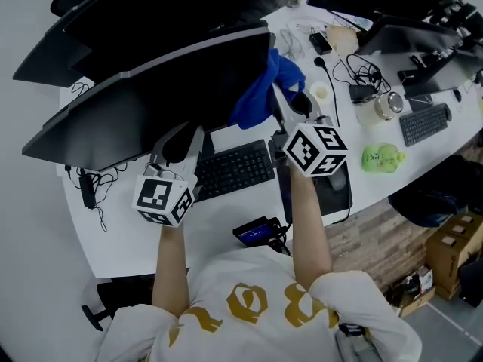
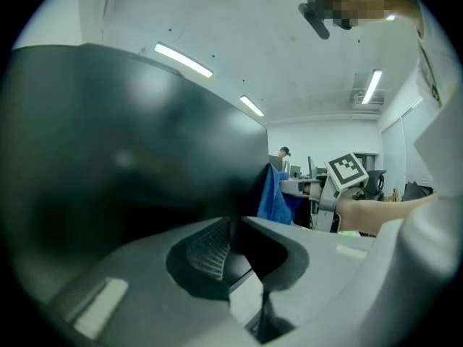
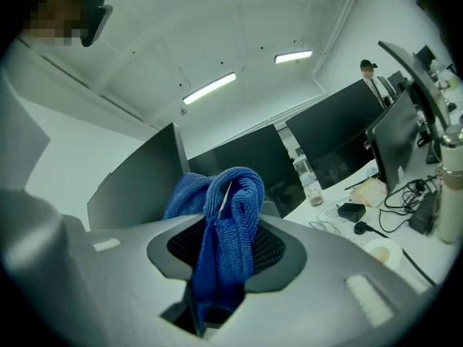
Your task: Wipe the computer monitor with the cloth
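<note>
The left gripper (image 1: 176, 148) (image 2: 235, 243) is closed on the lower edge of the computer monitor (image 1: 151, 104) (image 2: 108, 143). The right gripper (image 1: 291, 105) (image 3: 217, 248) pinches the blue cloth (image 1: 264, 90) (image 3: 226, 215) – its folds bunch above the jaws and lie against the monitor's right end. A black keyboard (image 1: 234, 170) sits on the white desk (image 1: 219, 228) below the monitor – between the two grippers.
</note>
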Action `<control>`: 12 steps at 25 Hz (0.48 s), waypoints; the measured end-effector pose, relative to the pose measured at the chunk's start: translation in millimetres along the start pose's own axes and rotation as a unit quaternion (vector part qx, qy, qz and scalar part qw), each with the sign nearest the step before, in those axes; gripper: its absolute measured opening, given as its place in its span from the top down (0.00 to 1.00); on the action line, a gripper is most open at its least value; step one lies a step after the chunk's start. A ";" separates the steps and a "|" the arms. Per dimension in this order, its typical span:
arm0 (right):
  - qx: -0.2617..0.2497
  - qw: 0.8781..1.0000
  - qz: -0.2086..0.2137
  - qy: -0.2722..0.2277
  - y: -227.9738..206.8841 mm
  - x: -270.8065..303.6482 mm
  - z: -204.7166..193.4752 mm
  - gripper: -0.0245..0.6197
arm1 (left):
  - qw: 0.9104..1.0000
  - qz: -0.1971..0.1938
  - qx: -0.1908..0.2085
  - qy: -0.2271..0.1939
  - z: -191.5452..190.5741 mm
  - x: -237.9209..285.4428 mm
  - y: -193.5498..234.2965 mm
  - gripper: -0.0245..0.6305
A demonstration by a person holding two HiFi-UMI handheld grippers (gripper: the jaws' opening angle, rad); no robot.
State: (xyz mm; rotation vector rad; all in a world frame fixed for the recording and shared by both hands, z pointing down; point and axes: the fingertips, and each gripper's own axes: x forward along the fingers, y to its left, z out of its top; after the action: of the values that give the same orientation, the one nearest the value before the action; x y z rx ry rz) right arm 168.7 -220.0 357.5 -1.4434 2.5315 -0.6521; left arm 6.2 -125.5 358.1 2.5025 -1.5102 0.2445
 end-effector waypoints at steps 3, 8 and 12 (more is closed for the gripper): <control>0.002 1.000 -0.002 0.006 -3.0 -0.2 -8.3 0.72 | 1.000 0.001 -0.015 -0.001 -6.9 1.1 4.8 0.89; 0.005 1.000 -0.002 0.022 -9.6 -0.7 -23.3 0.72 | 0.999 0.005 -0.031 0.010 -21.4 3.2 9.0 0.89; 0.015 0.999 -0.009 0.037 -16.5 -1.8 -39.6 0.72 | 0.999 0.009 -0.050 0.010 -31.2 3.2 13.4 0.89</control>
State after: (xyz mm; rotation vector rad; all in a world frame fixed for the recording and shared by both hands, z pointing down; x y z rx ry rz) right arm 169.0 -214.1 400.1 -1.4598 2.5554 -0.7565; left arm -5.3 -126.2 390.2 2.4037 -1.4994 0.1917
